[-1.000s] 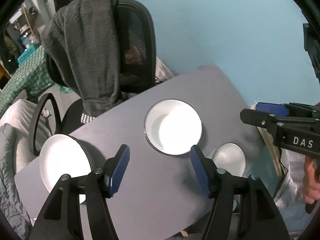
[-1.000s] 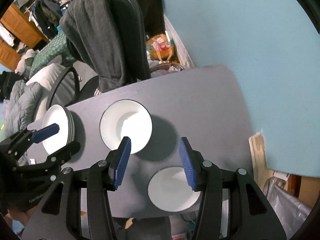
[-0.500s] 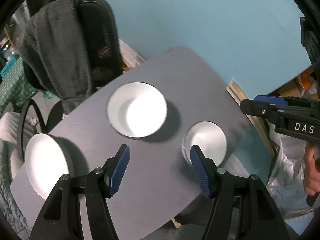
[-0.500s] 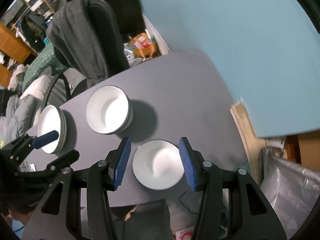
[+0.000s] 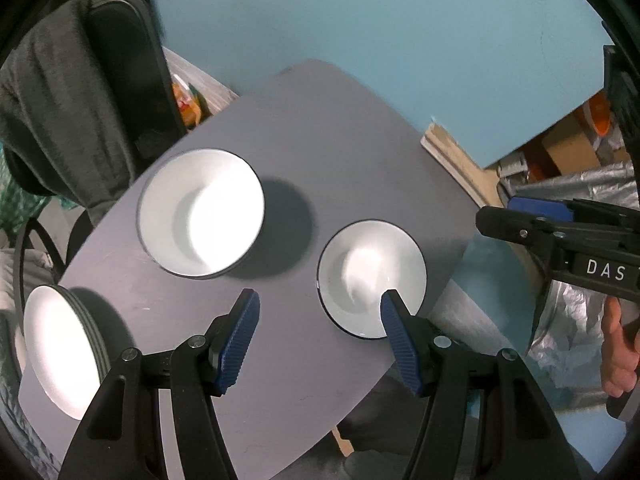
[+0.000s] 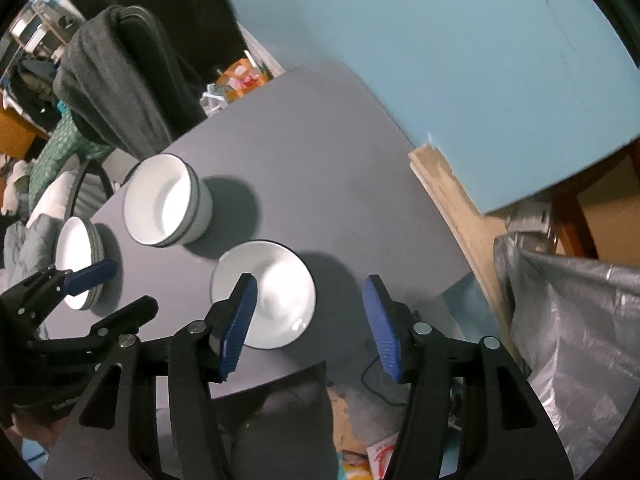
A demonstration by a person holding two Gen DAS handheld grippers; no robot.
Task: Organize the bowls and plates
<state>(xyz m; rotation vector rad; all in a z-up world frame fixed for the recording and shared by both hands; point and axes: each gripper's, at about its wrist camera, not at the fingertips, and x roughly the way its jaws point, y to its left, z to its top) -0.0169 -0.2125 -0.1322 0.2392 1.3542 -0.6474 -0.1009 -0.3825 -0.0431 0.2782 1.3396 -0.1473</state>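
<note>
On a grey table stand a stack of white bowls, a stack of white plates at the left edge, and a single small white dish near the front right edge. My left gripper hangs open above the bare table between the bowls and the dish. My right gripper hovers over the dish's right part with its jaws opening and nothing gripped. Each gripper shows at the side of the other's view.
A black office chair with a dark grey garment draped over it stands behind the table's left. A light blue wall runs behind. A wooden board and silvery plastic lie right of the table.
Both grippers have travelled to the right over the table, so the dishes slid leftward in both views. The right gripper's jaws have widened a little.
</note>
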